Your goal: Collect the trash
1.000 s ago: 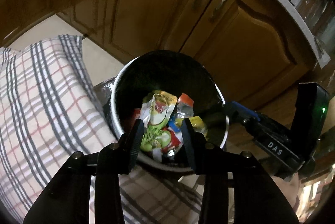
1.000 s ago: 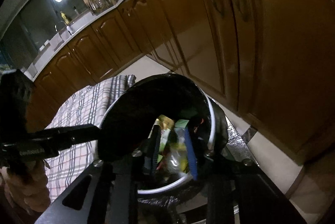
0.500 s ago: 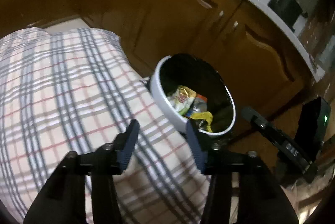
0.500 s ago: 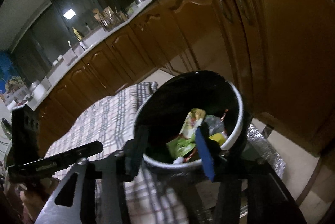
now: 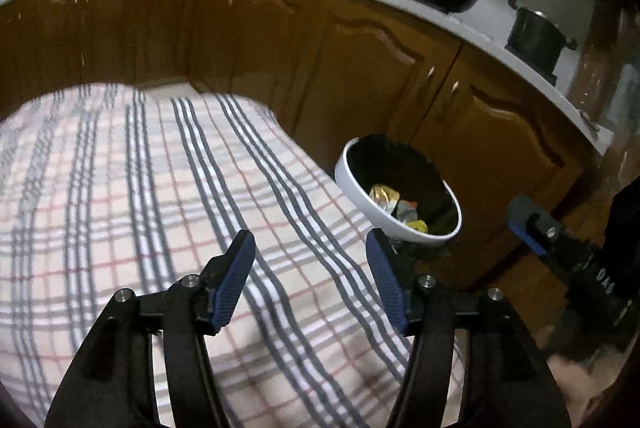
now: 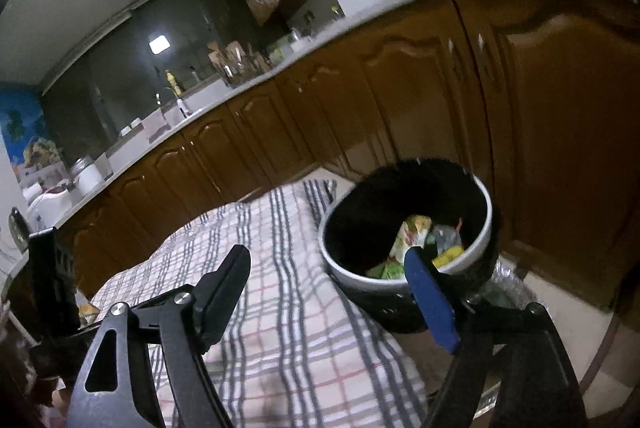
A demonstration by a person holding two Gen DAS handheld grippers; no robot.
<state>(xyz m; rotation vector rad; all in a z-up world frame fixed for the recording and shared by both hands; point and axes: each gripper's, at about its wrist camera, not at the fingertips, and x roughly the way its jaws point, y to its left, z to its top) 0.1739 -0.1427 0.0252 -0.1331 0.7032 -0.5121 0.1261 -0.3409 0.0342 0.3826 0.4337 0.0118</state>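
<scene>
The checked cloth (image 5: 168, 212) on the bench was seen spread wide and bare, and the round bin (image 5: 360, 184) stood just beside its edge, with the trash (image 5: 386, 196) lying inside it as shiny, crinkled wrappers. The wrappers were judged to be light, soft and slippery, best pinched by a loose edge or corner. Both the left tool (image 5: 310, 282) and the right tool (image 6: 332, 290) were seen opening, with nothing between their jaws.

Surface: I see a table (image 5: 100, 188) under a plaid cloth (image 5: 168, 164), cream with grey and red stripes
On the cloth: I can make out nothing lying on the part in view
Floor: pale tile (image 6: 560, 292) beside the table
On the floor: a white-rimmed bin (image 6: 486, 228) with a black liner, just beside the table's corner
</scene>
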